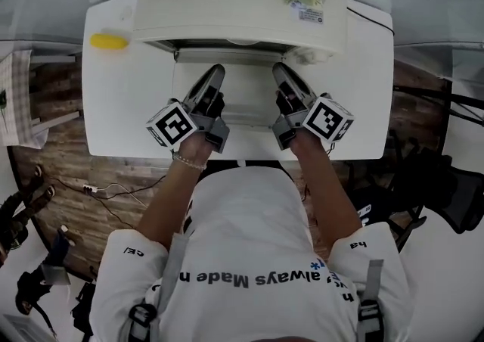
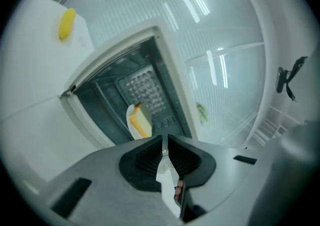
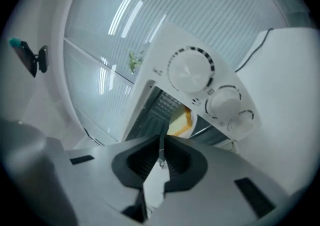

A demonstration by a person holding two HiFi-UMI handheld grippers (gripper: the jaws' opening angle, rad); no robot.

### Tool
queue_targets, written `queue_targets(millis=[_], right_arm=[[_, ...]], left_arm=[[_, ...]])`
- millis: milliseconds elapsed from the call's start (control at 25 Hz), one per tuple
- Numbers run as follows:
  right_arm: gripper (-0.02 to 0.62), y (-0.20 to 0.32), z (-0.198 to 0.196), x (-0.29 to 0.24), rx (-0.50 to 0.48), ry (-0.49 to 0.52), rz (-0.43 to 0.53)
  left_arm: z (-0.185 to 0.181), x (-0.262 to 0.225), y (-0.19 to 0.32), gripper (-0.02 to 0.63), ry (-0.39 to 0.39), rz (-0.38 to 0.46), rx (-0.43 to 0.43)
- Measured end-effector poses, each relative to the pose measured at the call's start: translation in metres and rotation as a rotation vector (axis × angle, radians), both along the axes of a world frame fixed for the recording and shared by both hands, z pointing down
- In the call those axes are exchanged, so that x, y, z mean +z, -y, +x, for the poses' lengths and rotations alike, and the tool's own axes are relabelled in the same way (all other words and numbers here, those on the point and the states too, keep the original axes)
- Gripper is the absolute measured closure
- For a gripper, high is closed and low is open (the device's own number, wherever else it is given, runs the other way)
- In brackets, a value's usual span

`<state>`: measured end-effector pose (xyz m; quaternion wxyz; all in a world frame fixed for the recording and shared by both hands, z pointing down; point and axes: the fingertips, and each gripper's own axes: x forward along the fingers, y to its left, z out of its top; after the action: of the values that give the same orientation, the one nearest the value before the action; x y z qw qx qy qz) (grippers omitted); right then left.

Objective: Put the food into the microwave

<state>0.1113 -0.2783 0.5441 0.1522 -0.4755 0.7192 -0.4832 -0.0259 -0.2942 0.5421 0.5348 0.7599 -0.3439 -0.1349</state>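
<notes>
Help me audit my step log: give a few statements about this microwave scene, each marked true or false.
1. The microwave has its door open. True.
2. The food lies on the table. False: it sits on a plate inside the microwave.
3. The left gripper holds the plate. False: its jaws are together on nothing.
4. The right gripper is shut. True.

smooth plastic microwave (image 1: 227,11), matt white table (image 1: 113,113)
</notes>
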Motion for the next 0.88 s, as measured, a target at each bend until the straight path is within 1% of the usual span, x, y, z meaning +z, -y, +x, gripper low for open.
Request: queue_targets(millis=[80, 200, 360, 520, 640, 880], right_arm=[[0.569, -0.008, 0.0, -0.018, -0.035, -0.054, 0.047], [0.569, -0.021, -0.002, -0.044, -0.087, -0.141, 0.115], [0.569, -0.036, -0.002, -0.076, -0.128, -0.294, 0.208], [0.569, -0.047, -0.001, -0.106, -0.143, -0.417, 0.282], [0.569, -0.054, 0.0, -0.128, -0.151, -0.498, 0.335], [0.569, -0.065, -0.002, -0.174, -0.159, -0.618, 0.432]], left_arm=[[-0.004, -0.022, -0.004, 0.566, 0.039, 0.08, 0.015], [-0.007, -0.052, -0.012, 0.568, 0.08, 0.167, 0.027], [-0.009, -0.09, -0.021, 0.578, 0.149, 0.292, 0.042], [-0.012, -0.118, -0.031, 0.584, 0.191, 0.376, 0.053], [-0.008, -0.138, -0.041, 0.586, 0.242, 0.444, 0.067], [-0.004, -0.181, -0.055, 0.592, 0.349, 0.576, 0.076]])
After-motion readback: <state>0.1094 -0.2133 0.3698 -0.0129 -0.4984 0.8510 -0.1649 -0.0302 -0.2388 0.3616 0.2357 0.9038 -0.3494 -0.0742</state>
